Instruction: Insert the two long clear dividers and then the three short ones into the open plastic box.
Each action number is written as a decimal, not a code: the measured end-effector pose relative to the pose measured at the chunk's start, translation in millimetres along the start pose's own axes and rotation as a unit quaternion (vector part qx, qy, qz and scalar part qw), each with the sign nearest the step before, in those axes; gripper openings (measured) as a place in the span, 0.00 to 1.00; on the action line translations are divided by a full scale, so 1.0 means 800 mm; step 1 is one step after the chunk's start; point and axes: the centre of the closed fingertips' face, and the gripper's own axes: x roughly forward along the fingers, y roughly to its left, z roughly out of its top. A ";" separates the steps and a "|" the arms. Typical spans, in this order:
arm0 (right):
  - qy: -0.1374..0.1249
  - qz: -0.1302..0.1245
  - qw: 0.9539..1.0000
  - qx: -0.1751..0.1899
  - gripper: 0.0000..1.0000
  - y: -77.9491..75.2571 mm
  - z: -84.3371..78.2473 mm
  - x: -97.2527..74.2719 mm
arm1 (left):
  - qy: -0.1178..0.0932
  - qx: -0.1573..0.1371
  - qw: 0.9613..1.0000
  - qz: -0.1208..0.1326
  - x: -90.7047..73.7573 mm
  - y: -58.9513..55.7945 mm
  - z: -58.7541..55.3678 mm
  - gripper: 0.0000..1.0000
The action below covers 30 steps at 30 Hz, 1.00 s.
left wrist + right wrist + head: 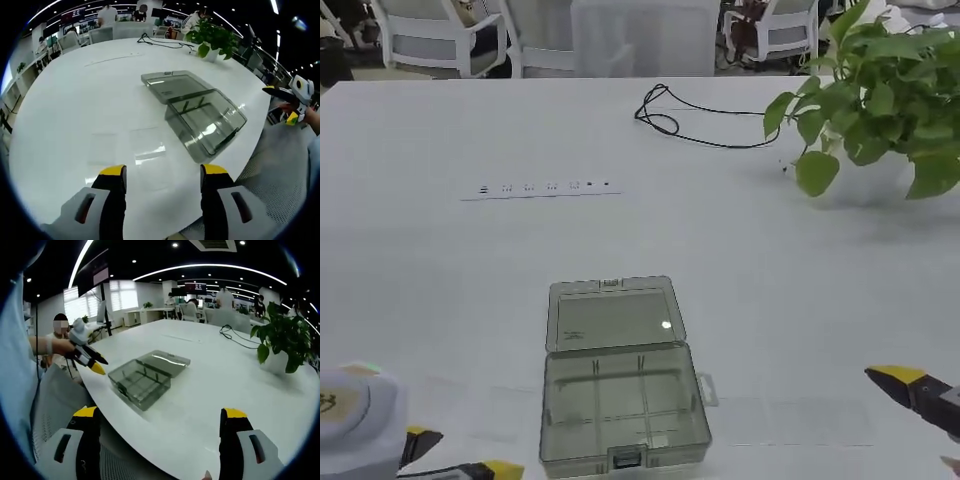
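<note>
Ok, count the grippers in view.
2. The left gripper is at the near table edge, left of the box. The right gripper is out to the box's right. Both have their jaws open. None seems hidden.

The head view's bottom edge cuts off the left tool (460, 453), its right edge the right tool (906, 382). The clear dividers (147, 145) on the table (75, 100) are faint outlines, too dim to count.
</note>
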 end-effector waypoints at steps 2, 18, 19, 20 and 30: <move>0.000 0.000 1.000 0.000 1.00 0.000 0.000 0.000 | 0.011 0.003 1.000 0.002 0.005 0.001 -0.003 0.56; 0.000 -0.002 1.000 0.001 1.00 0.000 -0.002 0.000 | 0.050 0.007 0.998 0.030 0.028 0.014 -0.020 0.44; 0.000 -0.003 1.000 -0.001 1.00 0.000 -0.002 0.000 | 0.052 0.004 0.998 0.028 0.029 0.014 -0.021 0.43; 0.001 -0.003 1.000 -0.003 1.00 -0.001 -0.002 0.000 | 0.052 0.005 0.998 0.029 0.029 0.014 -0.021 0.42; -0.001 -0.007 1.000 -0.003 1.00 -0.002 -0.001 0.000 | 0.072 0.038 0.996 0.047 0.031 0.020 -0.020 0.36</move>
